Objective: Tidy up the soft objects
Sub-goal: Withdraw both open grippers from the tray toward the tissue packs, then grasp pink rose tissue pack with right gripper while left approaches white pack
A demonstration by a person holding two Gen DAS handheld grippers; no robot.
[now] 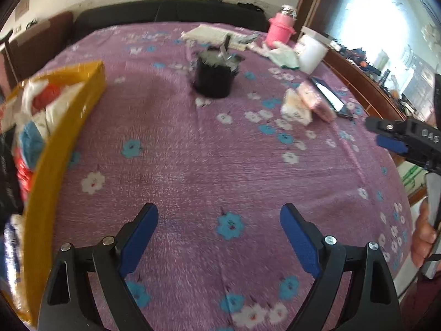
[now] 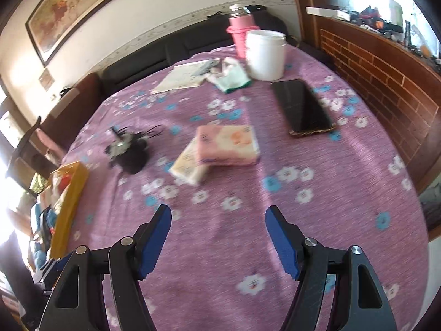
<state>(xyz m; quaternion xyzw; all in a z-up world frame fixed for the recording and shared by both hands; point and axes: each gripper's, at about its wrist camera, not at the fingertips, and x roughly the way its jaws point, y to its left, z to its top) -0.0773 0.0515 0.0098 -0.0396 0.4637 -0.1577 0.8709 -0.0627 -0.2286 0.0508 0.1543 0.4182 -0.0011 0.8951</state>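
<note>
Left wrist: left tongs (image 1: 219, 220) released, empty over purple flowered cloth (image 1: 193, 165); soft pink tissue packet (image 1: 317, 102) far ahead-right, beyond yellow cardboard box (image 1: 69, 138) | Right wrist: right tongs (image 2: 217, 218) released, nearer; packet (image 2: 228, 144) straight ahead, long axis crosswise, overlapping cream packet (image 2: 187, 167), crinkly wrap.

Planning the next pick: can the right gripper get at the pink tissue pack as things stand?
Probably yes. The right gripper is open and empty, with only bare tablecloth between it and the pink tissue pack. The pack lies partly on a yellowish pack, its top exposed.
</note>
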